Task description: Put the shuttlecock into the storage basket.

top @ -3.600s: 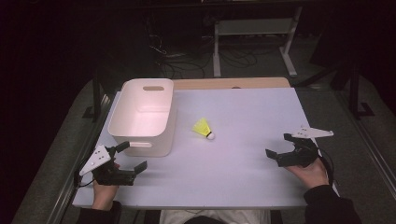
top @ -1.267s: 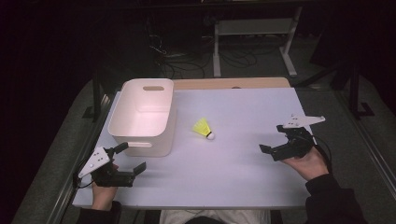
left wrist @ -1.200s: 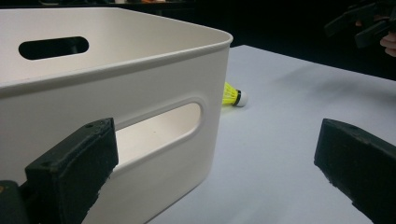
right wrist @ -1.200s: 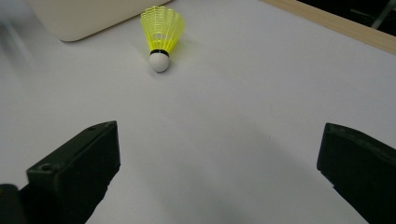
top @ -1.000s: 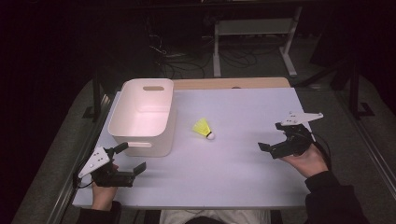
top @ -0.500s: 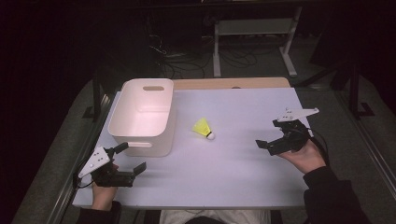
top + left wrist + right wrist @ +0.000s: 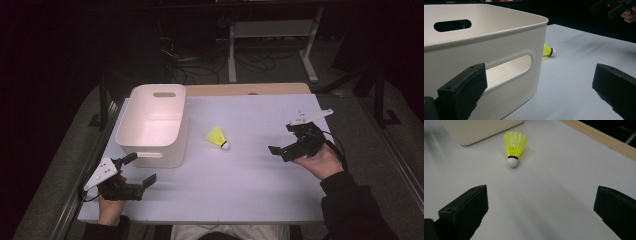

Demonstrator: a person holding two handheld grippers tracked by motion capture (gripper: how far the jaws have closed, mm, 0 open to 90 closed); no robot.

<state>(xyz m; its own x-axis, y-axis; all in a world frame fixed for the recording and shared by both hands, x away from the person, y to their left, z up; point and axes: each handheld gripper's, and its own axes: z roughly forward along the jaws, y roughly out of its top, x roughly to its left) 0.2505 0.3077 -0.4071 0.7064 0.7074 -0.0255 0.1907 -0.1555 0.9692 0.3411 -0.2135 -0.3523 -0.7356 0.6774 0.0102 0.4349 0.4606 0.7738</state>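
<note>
1. We note a white table top (image 7: 250, 180) with a wooden strip (image 7: 250, 89) along its far edge.
2. Dark room; grey floor (image 7: 200, 70), cables (image 7: 180, 60), metal stand (image 7: 272, 35) behind.

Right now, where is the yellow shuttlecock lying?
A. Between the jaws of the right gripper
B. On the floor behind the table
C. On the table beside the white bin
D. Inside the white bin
C. The shuttlecock lies on the table just right of the bin, while the right gripper is open and apart from it, as the right gripper view shows.
</note>
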